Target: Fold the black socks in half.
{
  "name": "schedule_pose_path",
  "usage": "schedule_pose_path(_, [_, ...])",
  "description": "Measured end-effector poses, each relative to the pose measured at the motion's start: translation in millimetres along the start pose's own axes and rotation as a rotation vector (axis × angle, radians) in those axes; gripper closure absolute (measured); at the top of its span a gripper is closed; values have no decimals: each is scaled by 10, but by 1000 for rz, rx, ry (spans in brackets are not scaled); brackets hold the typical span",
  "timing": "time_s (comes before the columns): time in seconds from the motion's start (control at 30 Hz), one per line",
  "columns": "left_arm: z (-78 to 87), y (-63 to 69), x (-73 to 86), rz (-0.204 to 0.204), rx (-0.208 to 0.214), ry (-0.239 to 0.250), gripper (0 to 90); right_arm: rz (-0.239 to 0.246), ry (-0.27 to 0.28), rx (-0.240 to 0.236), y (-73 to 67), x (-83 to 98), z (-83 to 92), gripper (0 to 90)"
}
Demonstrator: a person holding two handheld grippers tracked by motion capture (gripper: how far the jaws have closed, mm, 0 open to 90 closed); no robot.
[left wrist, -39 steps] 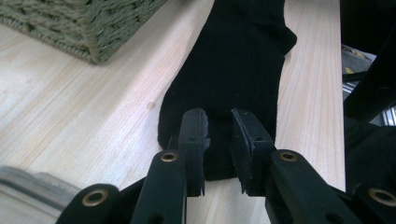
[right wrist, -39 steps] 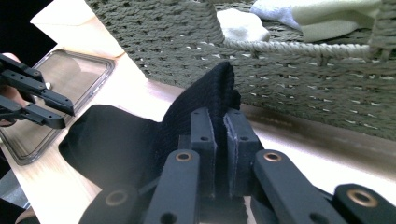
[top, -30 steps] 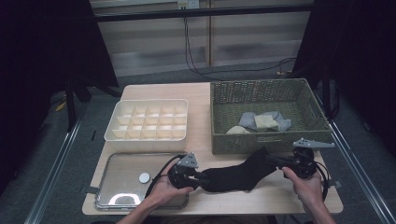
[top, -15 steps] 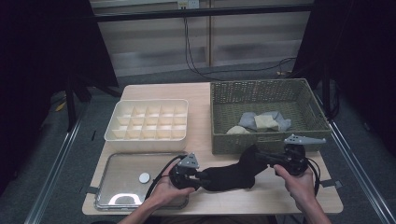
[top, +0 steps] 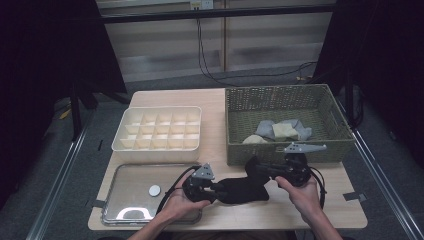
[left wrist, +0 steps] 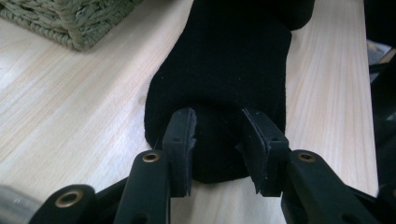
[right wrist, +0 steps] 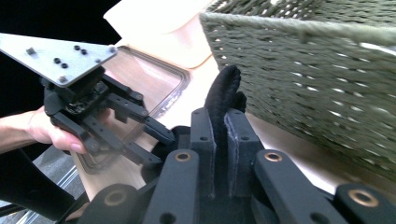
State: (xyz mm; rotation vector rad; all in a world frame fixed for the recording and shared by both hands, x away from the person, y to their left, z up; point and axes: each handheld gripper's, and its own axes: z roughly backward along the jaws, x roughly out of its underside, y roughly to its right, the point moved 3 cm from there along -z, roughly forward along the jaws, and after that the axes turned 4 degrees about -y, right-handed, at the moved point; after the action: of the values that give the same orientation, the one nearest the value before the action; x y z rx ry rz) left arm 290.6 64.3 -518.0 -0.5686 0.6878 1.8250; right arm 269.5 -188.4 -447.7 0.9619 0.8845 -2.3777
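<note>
Lifted toward the left gripper point(top: 214, 189), whose half-open jaws straddle the toe, the right gripper point(top: 272, 171) pinches the sock point(top: 242, 189), folding it.

On my bench point(top: 215, 100) I see a woven basket point(top: 250, 145) holding folded cloths point(top: 282, 130), a white divided tray point(top: 159, 130), and a clear lid point(top: 130, 192) with a coin point(top: 154, 190).

Our left gripper point(top: 216, 190) sits low at seven o'clock, jaws pointing toward three and standing a little apart; they have just been opening, with black cloth between them. Our right gripper point(top: 257, 171), at five o'clock, points toward nine, jaws pinched tight on cloth.
</note>
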Motion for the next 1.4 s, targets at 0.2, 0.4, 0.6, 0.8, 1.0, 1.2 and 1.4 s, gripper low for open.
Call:
schedule_pose_path(0.2, [-16,12,-10,-11,1,5,624,19,-20,-10,-59,-53,-122,832])
schedule_pose_path(0.4, [-11,20,-9,-20,-7,-4,627,44,-61,-21,-128,-26,-349,830])
schedule_pose_path(0.6, [-11,17,-12,-24,0,-5,626,38,-112,-18,-115,70,-555,829])
schedule_pose_path(0.8, [-13,20,-17,-21,8,-3,615,49,-152,4,-93,132,-733,824])
schedule_pose_path(1.0, [53,35,-17,-19,7,12,585,46,-139,-32,-152,123,-737,788])
schedule_pose_path(1.2, [121,51,9,-8,11,23,530,51,-94,-72,-228,61,-612,708])
schedule_pose_path(1.4, [172,50,38,1,5,24,503,51,-85,-81,-224,61,-541,681])
